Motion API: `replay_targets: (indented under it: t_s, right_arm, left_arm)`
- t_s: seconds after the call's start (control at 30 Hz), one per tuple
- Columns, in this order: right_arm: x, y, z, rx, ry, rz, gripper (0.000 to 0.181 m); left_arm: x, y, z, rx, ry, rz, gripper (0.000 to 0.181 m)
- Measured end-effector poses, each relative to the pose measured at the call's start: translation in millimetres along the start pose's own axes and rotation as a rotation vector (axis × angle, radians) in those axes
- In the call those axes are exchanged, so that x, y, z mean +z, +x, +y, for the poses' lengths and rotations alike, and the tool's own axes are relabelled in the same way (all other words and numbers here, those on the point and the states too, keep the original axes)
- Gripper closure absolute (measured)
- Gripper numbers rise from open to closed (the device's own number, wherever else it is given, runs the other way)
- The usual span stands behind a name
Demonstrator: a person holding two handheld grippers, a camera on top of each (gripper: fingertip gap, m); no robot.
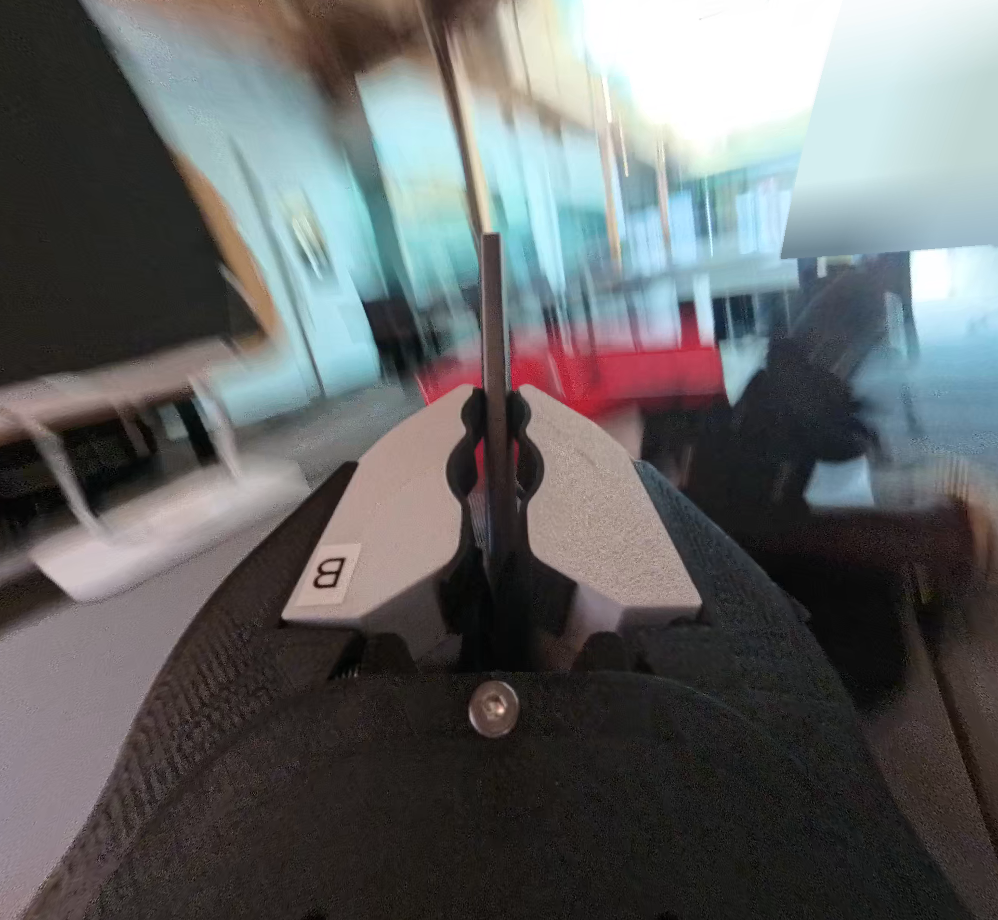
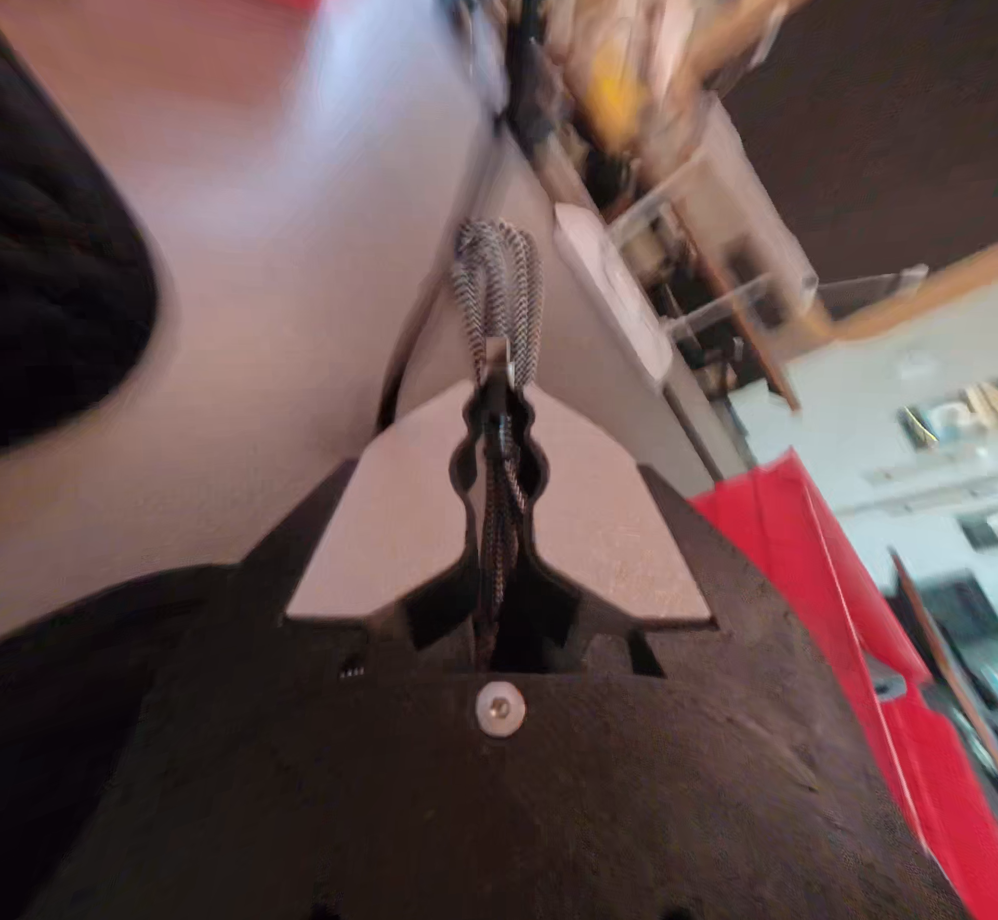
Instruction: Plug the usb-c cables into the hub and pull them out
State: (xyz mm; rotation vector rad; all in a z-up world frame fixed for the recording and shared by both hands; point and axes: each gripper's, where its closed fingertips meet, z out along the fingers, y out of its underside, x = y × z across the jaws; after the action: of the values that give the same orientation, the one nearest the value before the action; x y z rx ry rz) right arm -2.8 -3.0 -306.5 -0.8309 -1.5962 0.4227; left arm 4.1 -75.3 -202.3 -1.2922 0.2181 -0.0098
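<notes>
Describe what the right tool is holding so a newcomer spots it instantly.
Find the right tool, two grey wedge fingers closed to a slit at picture centre. From that slit, a braided cable loops forward, over the pale table. Its black-and-white woven sheath and the small silver plug at the fingertips mark it out; everything around is blurred.
</notes>
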Motion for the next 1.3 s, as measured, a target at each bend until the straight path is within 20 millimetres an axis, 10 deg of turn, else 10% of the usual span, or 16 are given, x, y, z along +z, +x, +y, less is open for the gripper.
replay_targets:
  t_s: [0.07, 0.2, 0.7, 0.93, 1.1, 1.3]
  right_arm:
    - [-4, 5, -9, 0.046, 0.076, -0.006, 0.171]
    - [-11, 13, -28, 0.13, 0.2, 0.008, 0.171]
    - [-75, 77, -65, 0.44, 0.602, 0.155, 0.171]
    - [-151, 163, -85, 0.694, 0.881, 0.246, 0.171]
    - [-207, 226, -58, 0.789, 0.947, 0.328, 0.171]
    - [-194, 238, 33, 0.687, 0.606, 0.341, 0.172]
  left_arm:
    - [-40, -53, -24, -0.091, 0.127, -0.162, 0.175]
    - [-4, -8, -1, 0.068, -0.048, -0.037, 0.174]
    - [-11, -38, 14, -0.036, -0.066, -0.155, 0.173]
    - [-12, -38, 16, -0.003, -0.083, -0.164, 0.173]
    - [-13, -39, 14, -0.006, -0.07, -0.17, 0.173]
    - [-13, -39, 15, -0.013, -0.074, -0.174, 0.173]
